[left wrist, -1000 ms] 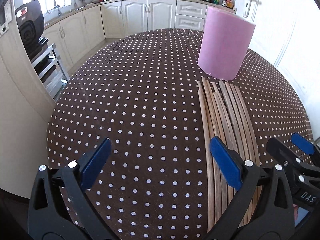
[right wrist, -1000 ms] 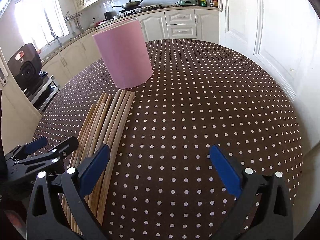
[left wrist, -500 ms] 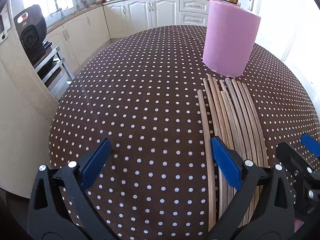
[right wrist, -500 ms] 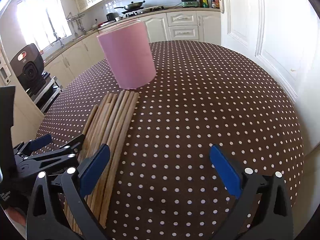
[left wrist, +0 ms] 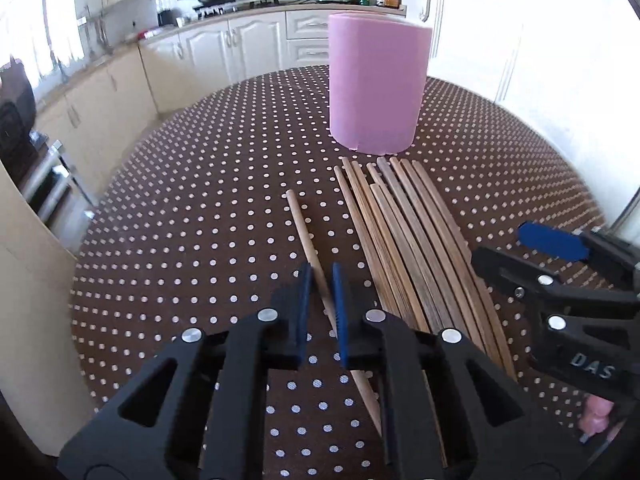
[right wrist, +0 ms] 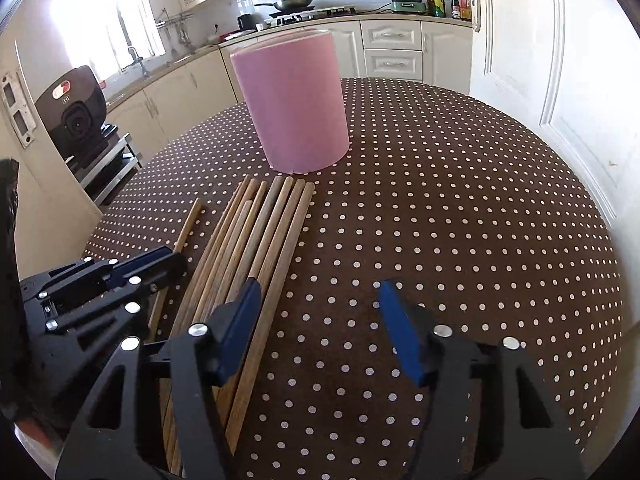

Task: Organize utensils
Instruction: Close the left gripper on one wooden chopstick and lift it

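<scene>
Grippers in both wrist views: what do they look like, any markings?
Both the left gripper and the right gripper are black plastic clamp frames with triangular cutouts, silver rivets and blue ribbed pads. White letters "DAS" mark the right one's side.

Daylight floods in from the window (right wrist: 108, 28), which is blown out white. Fisheye distortion bends the edges; corners go dark.

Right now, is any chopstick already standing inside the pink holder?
No. Nothing sticks out above the pink holder; the chopsticks all lie flat on the dotted tablecloth in front of it.
</scene>
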A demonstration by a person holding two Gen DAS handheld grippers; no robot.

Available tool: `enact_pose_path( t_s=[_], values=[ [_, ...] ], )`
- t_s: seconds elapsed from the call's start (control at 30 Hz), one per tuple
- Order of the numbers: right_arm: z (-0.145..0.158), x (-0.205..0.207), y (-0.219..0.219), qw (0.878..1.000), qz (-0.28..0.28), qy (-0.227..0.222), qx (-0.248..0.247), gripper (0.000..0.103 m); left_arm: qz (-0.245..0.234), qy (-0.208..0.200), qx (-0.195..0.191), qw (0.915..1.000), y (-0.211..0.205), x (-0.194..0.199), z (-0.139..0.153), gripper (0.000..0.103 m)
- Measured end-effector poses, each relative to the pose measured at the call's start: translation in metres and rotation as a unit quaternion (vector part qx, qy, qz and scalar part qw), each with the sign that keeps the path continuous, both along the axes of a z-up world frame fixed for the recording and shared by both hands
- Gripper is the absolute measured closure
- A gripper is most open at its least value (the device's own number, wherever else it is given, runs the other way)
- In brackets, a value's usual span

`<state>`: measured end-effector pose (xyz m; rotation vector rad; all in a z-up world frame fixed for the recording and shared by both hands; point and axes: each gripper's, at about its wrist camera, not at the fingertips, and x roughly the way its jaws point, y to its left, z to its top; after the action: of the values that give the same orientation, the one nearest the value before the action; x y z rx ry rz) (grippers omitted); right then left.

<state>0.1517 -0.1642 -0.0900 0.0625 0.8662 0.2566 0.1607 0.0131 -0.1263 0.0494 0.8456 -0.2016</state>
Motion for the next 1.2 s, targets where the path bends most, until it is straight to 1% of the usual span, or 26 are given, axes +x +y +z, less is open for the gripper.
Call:
enact_pose_path(
  t_s=[0.07, 0.2, 0.27, 0.3, 0.37, 0.43, 0.47, 0.5, 0.57, 0.67, 0.87, 0.93, 0.97, 1.03, 1.1, 1.17, 1.2],
  values=[
    [-0.001, 0.002, 0.007, 1.0, 0.016, 0.005, -0.014, 0.046, -0.007, 0.008, -0.03, 0.9995, 0.013, 0.003, 0.0, 0.095],
    [0.001, 0.008, 0.016, 0.998, 0.022, -0.001, -0.052, 0.046, -0.033, 0.019, -0.054, 0.9978, 0.027, 0.007, 0.001, 0.097],
    [0.001, 0.012, 0.017, 0.997, 0.012, -0.002, -0.076, 0.05, -0.034, 0.029, -0.072, 0.9964, 0.032, 0.008, 0.0, 0.097],
    [0.0, 0.012, 0.017, 0.997, 0.014, -0.001, -0.073, 0.053, -0.031, 0.029, -0.076, 0.9962, 0.032, 0.006, -0.001, 0.097],
    [0.0, 0.011, 0.018, 0.998, 0.016, 0.0, -0.068, 0.059, -0.024, 0.029, -0.074, 0.9965, 0.033, 0.006, -0.001, 0.096],
    [0.0, 0.008, 0.023, 0.997, 0.021, -0.004, -0.078, 0.064, -0.022, 0.026, -0.06, 0.9977, 0.029, 0.005, 0.0, 0.096],
    [0.0, 0.007, 0.026, 0.996, 0.026, -0.005, -0.083, 0.07, -0.021, 0.023, -0.051, 0.9982, 0.027, 0.006, -0.001, 0.096],
    [0.0, 0.006, 0.027, 0.996, 0.03, -0.005, -0.083, 0.073, -0.021, 0.021, -0.043, 0.9986, 0.026, 0.01, -0.001, 0.096],
    [-0.005, 0.008, 0.032, 0.996, 0.041, 0.004, -0.081, 0.075, -0.018, 0.017, -0.03, 0.9992, 0.02, 0.011, -0.001, 0.095],
    [-0.006, 0.012, 0.035, 0.996, 0.044, 0.003, -0.082, 0.074, -0.006, 0.015, -0.026, 0.9995, 0.016, 0.014, -0.001, 0.095],
    [-0.007, 0.025, 0.036, 0.997, 0.046, 0.006, -0.064, 0.075, -0.005, 0.014, 0.0, 0.9999, 0.005, 0.022, -0.003, 0.095],
    [-0.007, 0.025, 0.033, 0.997, 0.043, 0.005, -0.062, 0.084, -0.004, 0.014, -0.003, 0.9999, 0.003, 0.022, -0.002, 0.096],
    [-0.007, 0.025, 0.031, 0.998, 0.043, 0.006, -0.055, 0.093, -0.003, 0.015, -0.006, 0.9999, 0.003, 0.023, -0.002, 0.096],
    [-0.006, 0.025, 0.024, 0.998, 0.043, 0.01, -0.039, 0.094, 0.001, 0.013, 0.001, 0.9999, -0.001, 0.023, -0.001, 0.097],
    [-0.007, 0.026, 0.02, 0.999, 0.04, 0.013, -0.025, 0.098, 0.003, 0.012, 0.006, 0.9999, -0.001, 0.022, -0.001, 0.097],
    [-0.006, 0.025, 0.016, 0.999, 0.041, 0.017, -0.008, 0.098, 0.004, 0.013, -0.001, 0.9999, -0.001, 0.022, -0.001, 0.097],
    [-0.006, 0.024, 0.013, 0.999, 0.04, 0.018, -0.002, 0.098, 0.007, 0.015, -0.013, 0.9998, -0.001, 0.022, -0.001, 0.097]
  ],
)
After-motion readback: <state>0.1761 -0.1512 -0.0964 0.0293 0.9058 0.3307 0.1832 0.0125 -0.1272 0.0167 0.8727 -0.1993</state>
